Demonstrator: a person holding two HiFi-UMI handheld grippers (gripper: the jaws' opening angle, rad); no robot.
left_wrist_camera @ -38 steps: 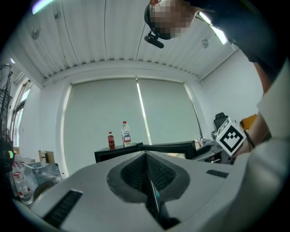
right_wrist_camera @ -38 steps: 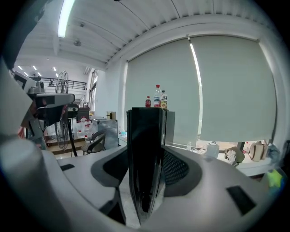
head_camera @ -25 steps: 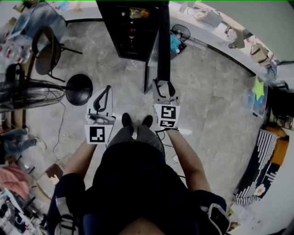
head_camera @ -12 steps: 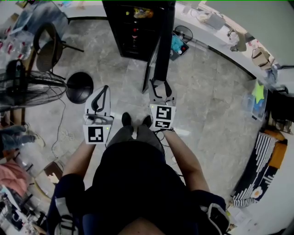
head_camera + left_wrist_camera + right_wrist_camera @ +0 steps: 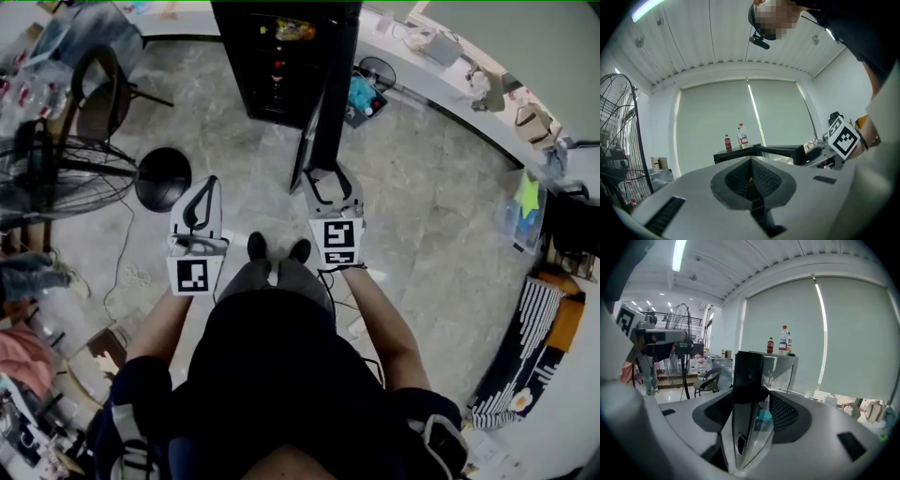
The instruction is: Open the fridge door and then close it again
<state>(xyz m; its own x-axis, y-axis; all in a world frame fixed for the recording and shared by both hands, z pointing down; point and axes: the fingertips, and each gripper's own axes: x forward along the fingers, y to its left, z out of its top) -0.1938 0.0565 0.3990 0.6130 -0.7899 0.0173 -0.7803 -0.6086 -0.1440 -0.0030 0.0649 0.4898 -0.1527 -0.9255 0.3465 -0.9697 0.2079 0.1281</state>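
The black fridge (image 5: 267, 66) stands ahead with its door (image 5: 328, 103) swung out toward me, edge-on. My right gripper (image 5: 328, 176) has the door's free edge between its jaws. In the right gripper view (image 5: 747, 413) the door's edge (image 5: 747, 390) stands upright in the gap with room on both sides. These jaws have just been opening and the pads no longer press on the door. My left gripper (image 5: 212, 183) hangs left of the door, shut and holding nothing, as the left gripper view (image 5: 751, 178) also shows. Two bottles (image 5: 783, 339) stand on the fridge top.
A standing fan (image 5: 56, 178) and its round black base (image 5: 162, 180) are at my left, with a chair (image 5: 94, 98) beyond. A long white counter (image 5: 450, 84) with clutter runs along the right. A small fan (image 5: 370, 67) lies on the floor by the fridge.
The right gripper's jaws have spread a little wider around the door's edge. The left gripper has stayed where it was, still shut.
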